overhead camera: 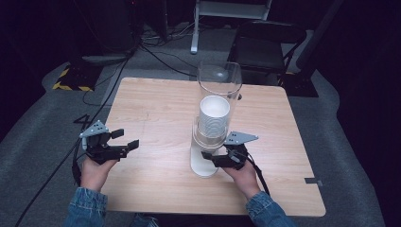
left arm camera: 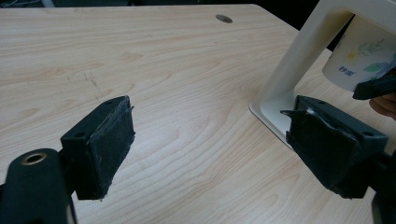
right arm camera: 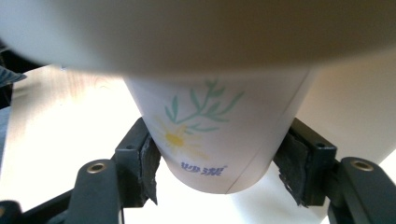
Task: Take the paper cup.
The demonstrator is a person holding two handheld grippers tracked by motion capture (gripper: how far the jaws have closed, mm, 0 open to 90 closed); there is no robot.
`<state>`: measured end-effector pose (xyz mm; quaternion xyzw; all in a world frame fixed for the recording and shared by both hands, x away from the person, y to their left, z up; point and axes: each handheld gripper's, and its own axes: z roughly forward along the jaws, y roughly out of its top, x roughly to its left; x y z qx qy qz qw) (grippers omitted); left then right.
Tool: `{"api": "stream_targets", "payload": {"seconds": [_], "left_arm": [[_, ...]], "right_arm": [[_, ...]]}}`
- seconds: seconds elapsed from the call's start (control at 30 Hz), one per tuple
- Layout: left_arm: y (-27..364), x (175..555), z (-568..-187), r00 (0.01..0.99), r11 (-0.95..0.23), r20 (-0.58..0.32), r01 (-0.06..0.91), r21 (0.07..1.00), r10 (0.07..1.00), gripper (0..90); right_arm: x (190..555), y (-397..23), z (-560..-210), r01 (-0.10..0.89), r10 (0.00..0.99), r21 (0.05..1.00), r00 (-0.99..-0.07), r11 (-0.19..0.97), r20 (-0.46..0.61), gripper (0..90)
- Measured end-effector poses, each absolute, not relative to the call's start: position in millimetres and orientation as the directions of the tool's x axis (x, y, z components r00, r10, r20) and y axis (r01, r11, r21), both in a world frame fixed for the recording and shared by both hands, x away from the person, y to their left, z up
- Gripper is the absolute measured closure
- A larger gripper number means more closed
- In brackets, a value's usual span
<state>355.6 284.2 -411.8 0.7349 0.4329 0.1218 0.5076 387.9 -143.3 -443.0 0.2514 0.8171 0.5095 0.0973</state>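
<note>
Gripping the lowest white paper cup with a green leaf and yellow flower print, the right gripper has both black pads pressed on the cup's sides, one on each side near the bottom edge. This cup hangs out of the tall cup dispenser, a clear plastic tube on a cream-coloured stand, and the stack of white cups sits inside the tube directly above this gripper. The cream base of the stand lies on the light wooden table just below the held cup.

The left gripper hovers over bare wood on the other side of the dispenser, well apart from it, with its jaws spread wide and nothing between them.

I think the step in hand is pulling one cup down out of the stack. Several things could go wrong here. The pads hold the cup low, where it is narrow and tapered, so they may slide off when the pull begins. Too strong a squeeze may crush the thin paper wall. If the cups stick together, two may come out at once. Also, nothing steadies the stand, so a pull that is not straight down may tip or drag the tall dispenser.
</note>
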Motion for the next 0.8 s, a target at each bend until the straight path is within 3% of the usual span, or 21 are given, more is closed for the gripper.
{"api": "stream_targets", "payload": {"seconds": [0.17, 0.8], "left_arm": [[284, 356, -411, 0.595, -0.103, -0.264, 0.511, 0.853, 0.759, 14.8], [285, 359, -412, 0.595, -0.100, -0.272, 0.516, 0.851, 0.756, 14.8]], "right_arm": [[393, -148, -457, 0.368, 0.509, 0.849, -0.849, 0.380, 0.141, 36.9], [387, -149, -464, 0.362, 0.514, 0.809, -0.853, 0.464, 0.087, 36.3]]}}
